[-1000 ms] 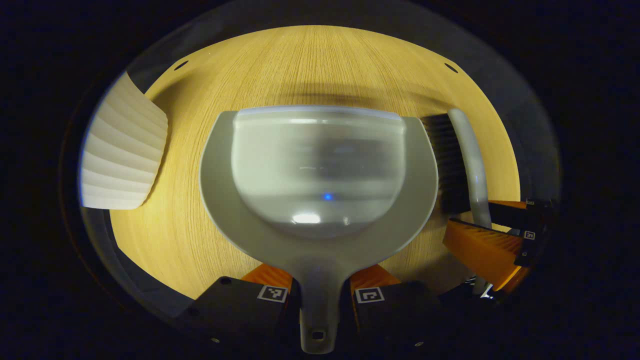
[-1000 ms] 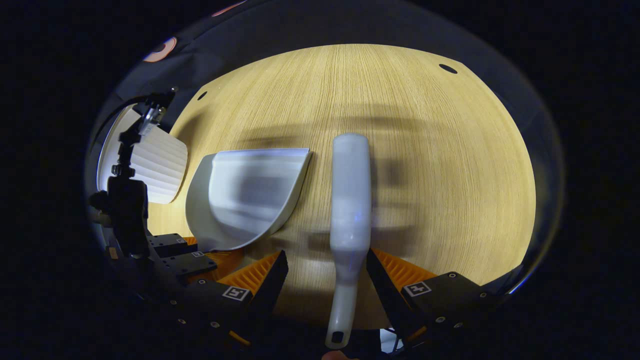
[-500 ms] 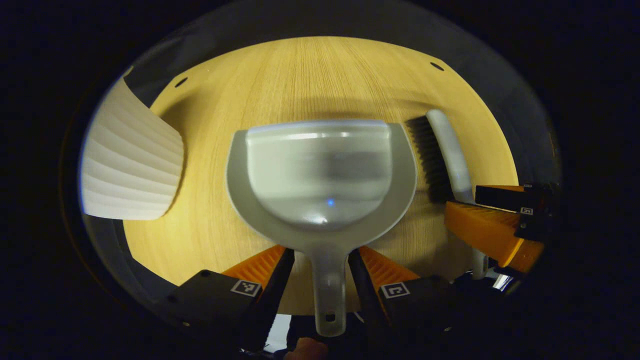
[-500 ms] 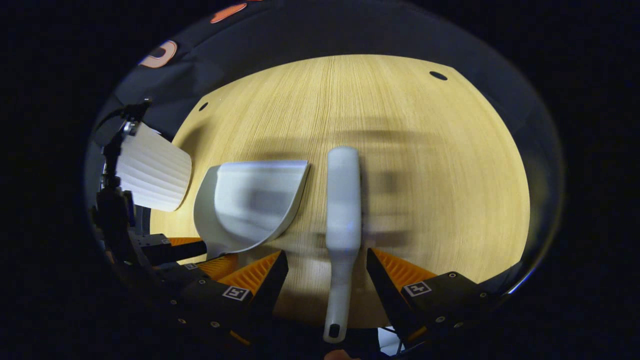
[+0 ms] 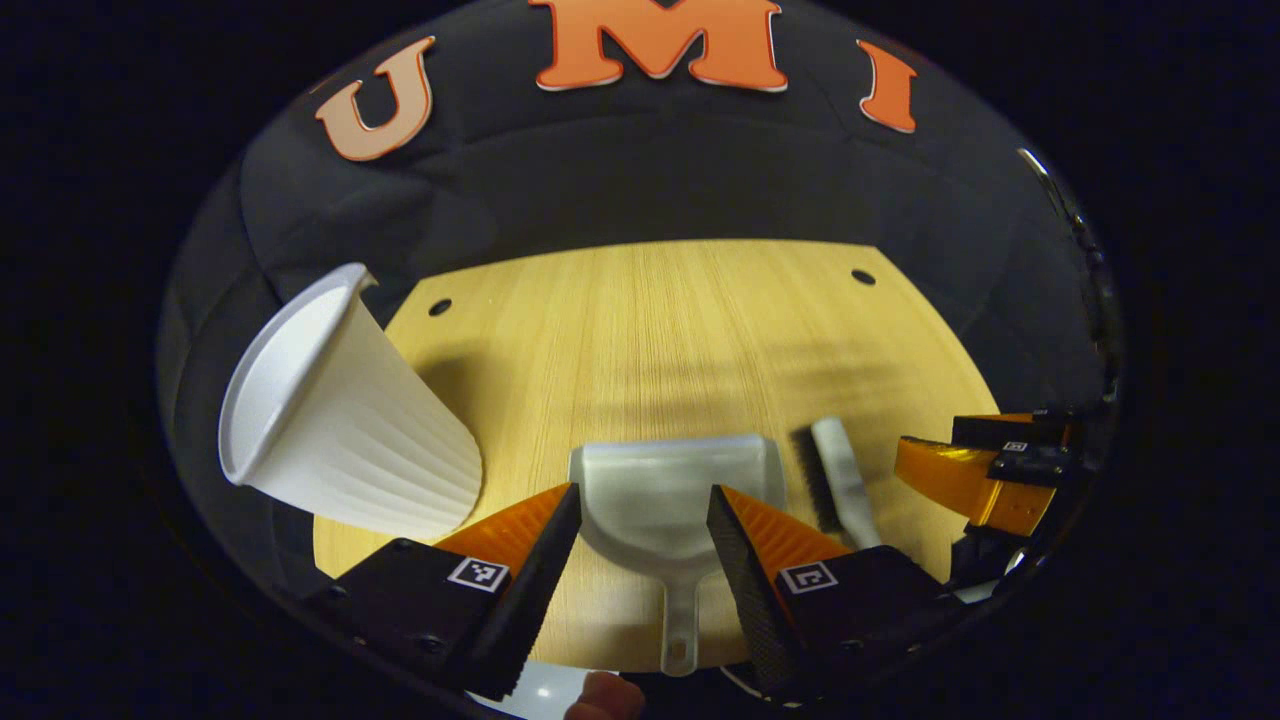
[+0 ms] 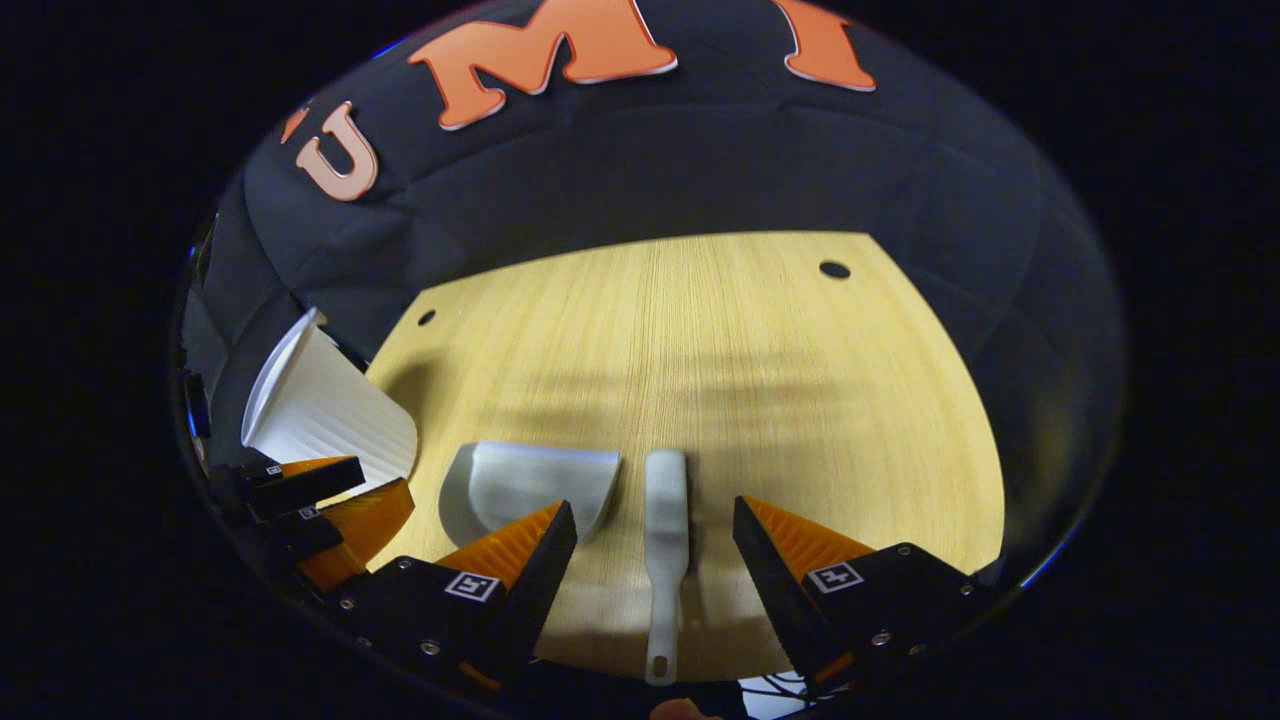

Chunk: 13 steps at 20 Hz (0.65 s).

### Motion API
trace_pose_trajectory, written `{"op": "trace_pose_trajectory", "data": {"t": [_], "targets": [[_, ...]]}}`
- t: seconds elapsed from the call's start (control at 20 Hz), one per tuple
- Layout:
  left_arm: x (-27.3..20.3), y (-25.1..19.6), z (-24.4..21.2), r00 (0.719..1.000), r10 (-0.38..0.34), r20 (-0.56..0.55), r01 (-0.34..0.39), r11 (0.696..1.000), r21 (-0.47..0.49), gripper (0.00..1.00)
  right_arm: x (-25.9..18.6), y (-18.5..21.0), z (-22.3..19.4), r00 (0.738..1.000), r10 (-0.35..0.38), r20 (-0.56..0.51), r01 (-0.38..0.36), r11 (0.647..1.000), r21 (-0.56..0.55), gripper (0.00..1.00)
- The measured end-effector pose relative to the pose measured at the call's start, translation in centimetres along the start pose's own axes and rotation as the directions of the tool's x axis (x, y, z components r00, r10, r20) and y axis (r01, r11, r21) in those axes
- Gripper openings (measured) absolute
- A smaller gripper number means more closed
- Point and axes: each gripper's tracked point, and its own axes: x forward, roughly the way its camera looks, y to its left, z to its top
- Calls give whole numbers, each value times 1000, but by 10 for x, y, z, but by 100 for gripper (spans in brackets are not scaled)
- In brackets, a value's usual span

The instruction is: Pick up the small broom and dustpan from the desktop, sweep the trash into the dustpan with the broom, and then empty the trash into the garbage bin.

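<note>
smooth grey dustpan (image 5: 668,495), bristled broom (image 5: 838,485), ribbed white bin (image 5: 345,420)

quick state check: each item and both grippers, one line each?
dustpan: flat on desk, ungripped
broom: lying on desk, ungripped
white bin: upright, tilted in view, contents unseen
left gripper: open, above dustpan handle
right gripper: open, above broom handle

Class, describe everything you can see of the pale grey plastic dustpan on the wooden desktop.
The pale grey plastic dustpan lies flat on the light wooden desktop, its scoop mouth pointing away from the left gripper and its short handle, with a hanging hole at the end, pointing back between the open orange fingers, which do not touch it. It looks empty. The small grey broom lies alongside it, bristles facing the pan.
</note>
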Motion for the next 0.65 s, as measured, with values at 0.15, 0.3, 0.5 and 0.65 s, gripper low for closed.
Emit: {"op": "trace_pose_trajectory", "data": {"t": [0.15,0.3,0.5,0.65], "targets": [[0,11,15,987,34,156,-32,999,-18,83,-25,4,46,989,3,148,2,999,-32,95],[8,11,23,958,68,280,-63,998,-28,83,-48,9,86,957,7,290,10,998,-55,95],[9,16,30,902,103,419,-97,995,-36,82,-88,4,132,875,7,484,47,994,-99,95],[-4,17,53,826,123,551,-94,992,-80,82,-118,0,152,806,29,591,42,993,-106,94]]}}
